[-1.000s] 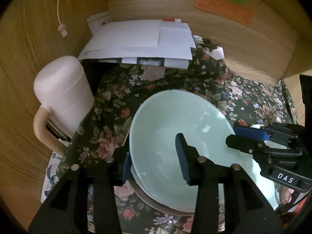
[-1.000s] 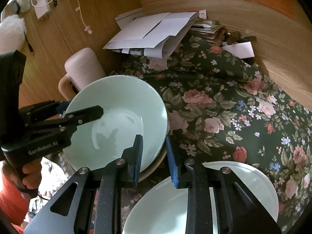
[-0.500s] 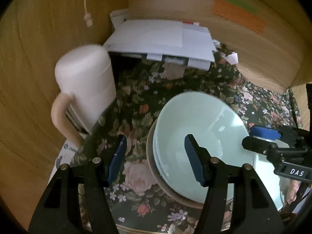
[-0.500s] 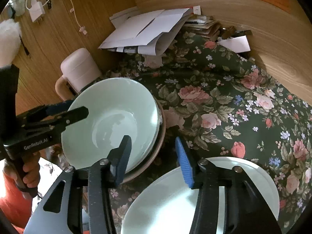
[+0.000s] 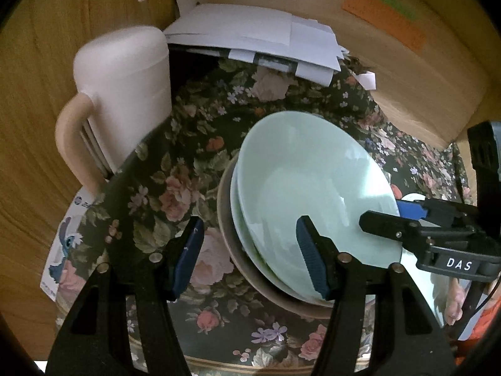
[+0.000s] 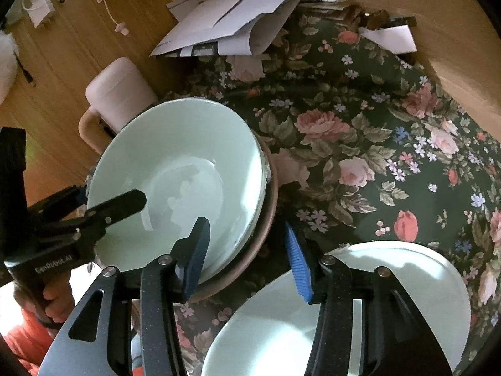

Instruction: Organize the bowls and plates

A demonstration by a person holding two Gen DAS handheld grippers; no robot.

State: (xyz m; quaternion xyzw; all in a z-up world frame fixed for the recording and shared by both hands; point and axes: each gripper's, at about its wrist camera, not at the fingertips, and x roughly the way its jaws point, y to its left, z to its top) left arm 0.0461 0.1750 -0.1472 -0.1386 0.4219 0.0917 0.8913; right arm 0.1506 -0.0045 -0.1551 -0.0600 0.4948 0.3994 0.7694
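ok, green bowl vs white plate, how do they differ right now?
The green bowl is deep and pale green; the white plate is shallow and white. The green bowl sits nested in a stack, with a brown dish showing at the bottom; the white plate lies alone on the floral cloth. Neither is gripped: the left gripper and the right gripper are both open.

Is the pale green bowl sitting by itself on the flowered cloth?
No, the pale green bowl rests on top of a stack, with another green rim and a brown dish showing beneath it.
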